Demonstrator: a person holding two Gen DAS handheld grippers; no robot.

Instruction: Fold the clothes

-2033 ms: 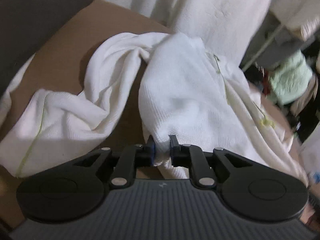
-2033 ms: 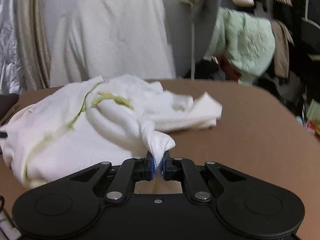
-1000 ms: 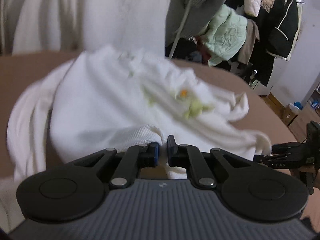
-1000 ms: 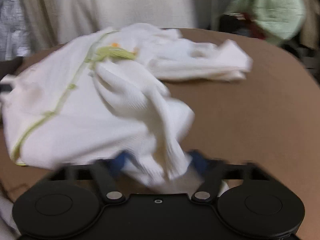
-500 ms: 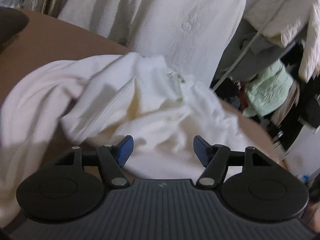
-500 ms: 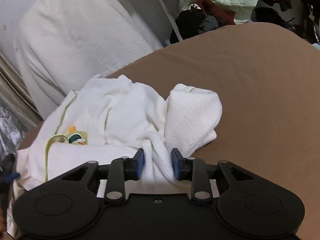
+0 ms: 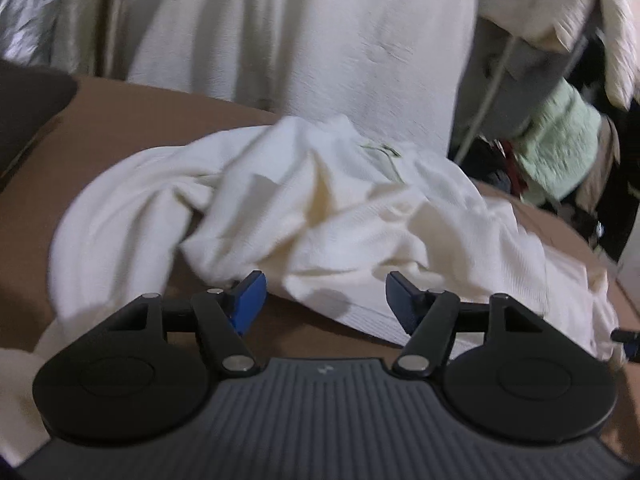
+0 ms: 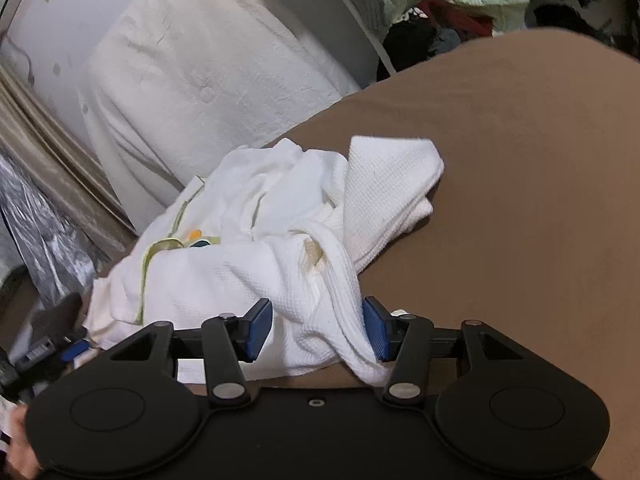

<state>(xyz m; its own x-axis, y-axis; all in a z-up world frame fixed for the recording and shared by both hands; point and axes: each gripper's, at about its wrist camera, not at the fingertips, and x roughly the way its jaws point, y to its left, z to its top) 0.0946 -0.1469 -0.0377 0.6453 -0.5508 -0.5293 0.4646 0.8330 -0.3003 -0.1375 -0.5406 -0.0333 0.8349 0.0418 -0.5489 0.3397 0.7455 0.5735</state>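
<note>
A crumpled white waffle-knit garment [image 7: 328, 216] with thin green trim lies in a heap on the brown table [image 7: 120, 120]. My left gripper [image 7: 323, 300] is open, its blue pads just in front of the heap's near edge, holding nothing. In the right wrist view the same garment [image 8: 280, 240] shows a green and orange patch on its left side. My right gripper [image 8: 316, 330] is open, with a twisted fold of the cloth lying loose between its blue pads.
A chair under a white cover [image 7: 304, 40] stands behind the table. Hanging clothes, one pale green [image 7: 560, 144], crowd the back right. A dark object [image 7: 28, 112] sits at the table's left edge. Bare brown tabletop [image 8: 520, 200] lies right of the garment.
Both grippers held bunches of the garment two seconds ago, then let go. The left opened half a second ago and has widened; the right has opened wider, and the cloth has slumped onto the table.
</note>
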